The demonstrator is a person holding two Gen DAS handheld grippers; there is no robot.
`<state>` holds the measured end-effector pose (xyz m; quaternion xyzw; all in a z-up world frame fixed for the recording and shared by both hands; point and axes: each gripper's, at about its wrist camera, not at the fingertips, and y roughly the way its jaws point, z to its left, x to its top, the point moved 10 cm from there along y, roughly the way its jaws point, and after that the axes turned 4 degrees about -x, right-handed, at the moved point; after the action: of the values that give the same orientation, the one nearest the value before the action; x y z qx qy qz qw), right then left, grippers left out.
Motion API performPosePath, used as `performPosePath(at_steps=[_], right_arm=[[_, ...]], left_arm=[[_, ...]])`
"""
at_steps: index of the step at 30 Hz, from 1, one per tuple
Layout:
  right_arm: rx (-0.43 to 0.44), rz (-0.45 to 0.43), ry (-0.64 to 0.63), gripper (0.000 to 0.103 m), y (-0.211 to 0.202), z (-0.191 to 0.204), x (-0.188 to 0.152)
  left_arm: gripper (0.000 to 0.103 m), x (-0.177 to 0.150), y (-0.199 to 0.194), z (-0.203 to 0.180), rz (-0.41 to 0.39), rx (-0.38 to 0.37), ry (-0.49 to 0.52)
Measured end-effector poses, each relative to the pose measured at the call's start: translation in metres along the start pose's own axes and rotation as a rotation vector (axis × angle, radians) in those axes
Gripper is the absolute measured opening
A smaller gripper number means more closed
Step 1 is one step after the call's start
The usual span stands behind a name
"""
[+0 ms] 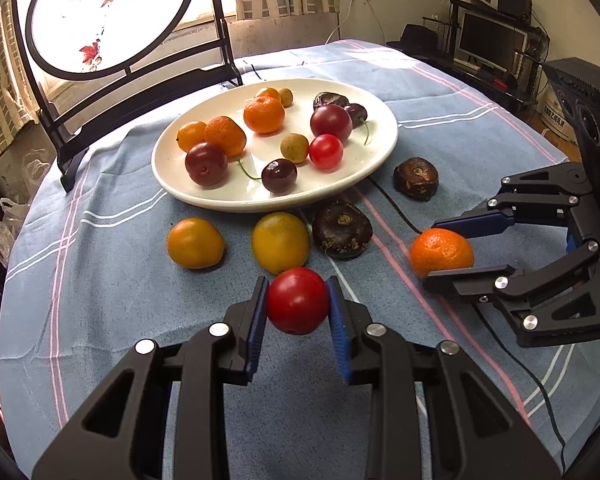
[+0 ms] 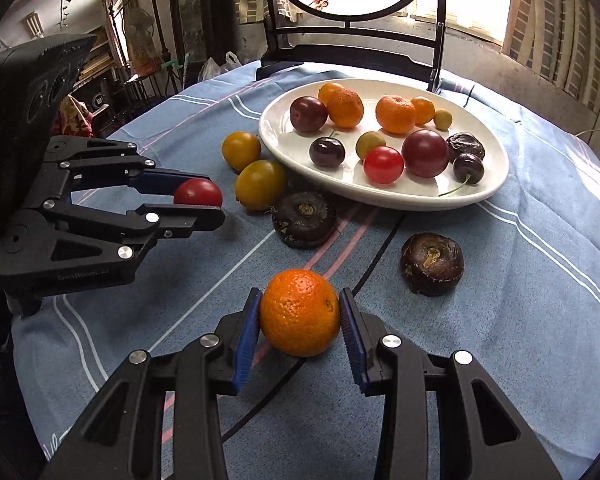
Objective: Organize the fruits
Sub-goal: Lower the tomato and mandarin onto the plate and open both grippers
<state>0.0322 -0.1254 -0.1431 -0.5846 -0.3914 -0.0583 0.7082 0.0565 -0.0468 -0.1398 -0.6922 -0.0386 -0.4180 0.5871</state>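
My left gripper (image 1: 298, 282) is shut on a red tomato (image 1: 298, 300), low over the blue cloth in front of the plate. From the right wrist view the same gripper (image 2: 216, 196) and tomato (image 2: 198, 193) show at the left. My right gripper (image 2: 300, 294) is shut on an orange mandarin (image 2: 300, 312), its blue pads pressing both sides; the left wrist view shows it (image 1: 431, 251) at the right. The white plate (image 1: 228, 200) holds several fruits: mandarins, plums, cherries, a tomato. Two yellow fruits (image 1: 196, 242) (image 1: 281, 242) and two dark water chestnuts (image 1: 342, 230) (image 1: 416, 178) lie loose on the cloth.
A round painted screen on a black stand (image 1: 112, 12) rises behind the plate. A thin black cable (image 1: 400, 216) runs across the cloth between the water chestnuts. The round table's edge curves close on both sides, with room clutter beyond.
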Motion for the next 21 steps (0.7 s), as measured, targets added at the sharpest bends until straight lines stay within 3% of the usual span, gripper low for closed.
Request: performPosePath(at_steps=[7,12,16,21], right_arm=[[0.000,-0.072,0.014,0.039,-0.018,-0.006,0.020],[-0.018,-0.189,0.066,0.039,-0.046,-0.028,0.053],[-0.038,-0.279,0.111,0.039,-0.066,-0.049,0.083],[-0.047,-0.360,0.175,0.039,-0.072,-0.070,0.123]], left_arm=[[0.028,0.034,-0.017,0.002,-0.067,0.022,0.005],[0.028,0.085,-0.044,0.021,-0.181,0.058,-0.042],[0.028,0.125,-0.066,0.036,-0.273,0.036,-0.109],[0.028,0.161,-0.066,0.042,-0.322,0.058,-0.139]])
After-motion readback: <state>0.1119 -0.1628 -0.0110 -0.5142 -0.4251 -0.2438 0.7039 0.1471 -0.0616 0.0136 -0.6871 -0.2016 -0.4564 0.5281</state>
